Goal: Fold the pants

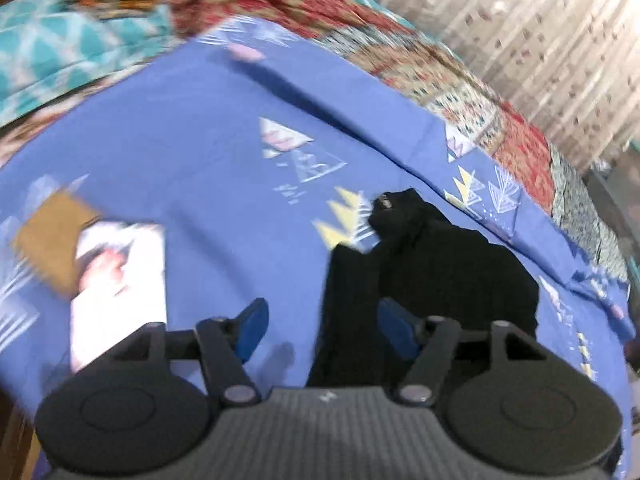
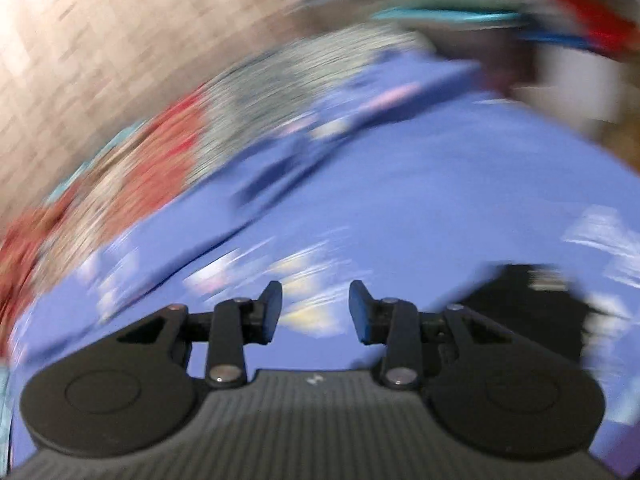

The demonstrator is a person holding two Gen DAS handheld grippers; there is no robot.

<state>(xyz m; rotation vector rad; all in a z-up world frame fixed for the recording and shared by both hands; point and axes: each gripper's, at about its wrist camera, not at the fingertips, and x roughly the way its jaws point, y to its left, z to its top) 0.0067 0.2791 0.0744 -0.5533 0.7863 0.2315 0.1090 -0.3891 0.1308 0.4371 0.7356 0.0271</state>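
Over blue sheet [image 1: 192, 152], both grippers' fingers [image 1: 251, 330] parted, empty, black pants [image 1: 440, 264] nearby.

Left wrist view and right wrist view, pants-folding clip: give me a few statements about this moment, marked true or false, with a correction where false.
1. The black pants lie on a blue patterned sheet. True.
2. The left gripper is clamped shut on the pants. False: its jaws stand apart; the cloth edge lies between them, but the pads do not press on it.
3. The right gripper has its jaws apart with only sheet showing between them. True.
4. A white folded cloth lies left of the pants in the left wrist view. True.
5. The pants are spread out flat at full length. False: they sit in a bunched heap.
6. The white cloth rests on top of the pants. False: bare sheet separates them.
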